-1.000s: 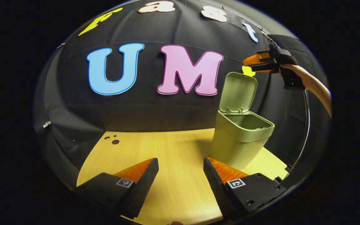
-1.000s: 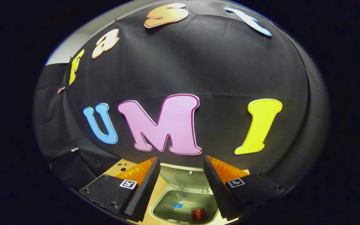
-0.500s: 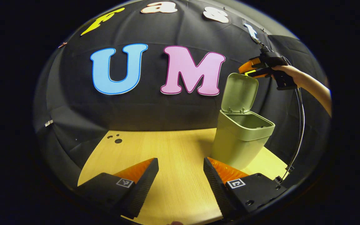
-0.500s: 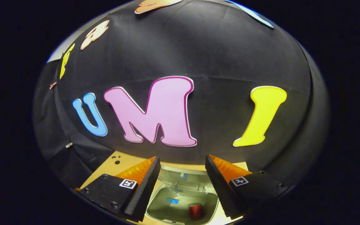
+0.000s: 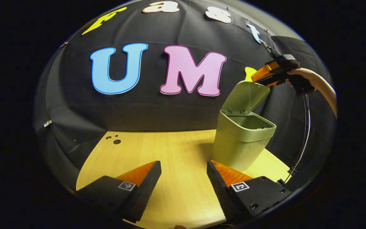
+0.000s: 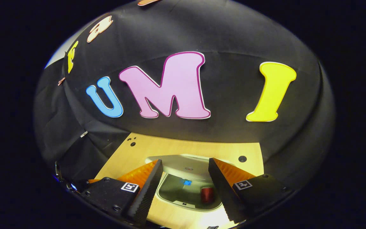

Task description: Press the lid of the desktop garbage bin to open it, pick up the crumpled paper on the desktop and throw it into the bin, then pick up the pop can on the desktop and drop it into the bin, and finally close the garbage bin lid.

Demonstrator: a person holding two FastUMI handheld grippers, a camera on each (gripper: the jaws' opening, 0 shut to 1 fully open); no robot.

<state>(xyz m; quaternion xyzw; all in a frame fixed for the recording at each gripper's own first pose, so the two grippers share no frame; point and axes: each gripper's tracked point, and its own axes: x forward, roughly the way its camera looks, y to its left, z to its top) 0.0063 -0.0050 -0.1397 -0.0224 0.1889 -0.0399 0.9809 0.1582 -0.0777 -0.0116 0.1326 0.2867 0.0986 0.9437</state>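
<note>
The green bin [image 5: 241, 143] stands on the wooden table [image 5: 170, 152] at the right, its lid [image 5: 245, 97] tipped partway forward over the mouth. My right gripper [image 5: 256, 76], held by a hand, is at the lid's top edge. In the right gripper view I look down past the lid [image 6: 186, 163] into the bin [image 6: 173, 190]: a red pop can [image 6: 206, 194] and a small blue-marked item [image 6: 187, 182] lie inside. My right gripper [image 6: 184, 187] is open above the mouth. My left gripper [image 5: 183, 178] is open and holds nothing, low over the table in front of the bin.
A thin cable [image 5: 303, 133] hangs from the right gripper down behind the bin. Small round holes [image 5: 117, 142] mark the table's far left corner, and another hole [image 6: 242, 158] lies behind the bin. Black cloth walls close in the table's back and sides.
The lid has swung from upright to leaning forward over the bin. My right gripper has dropped onto its top edge and pitched downward. The left gripper has barely moved.
</note>
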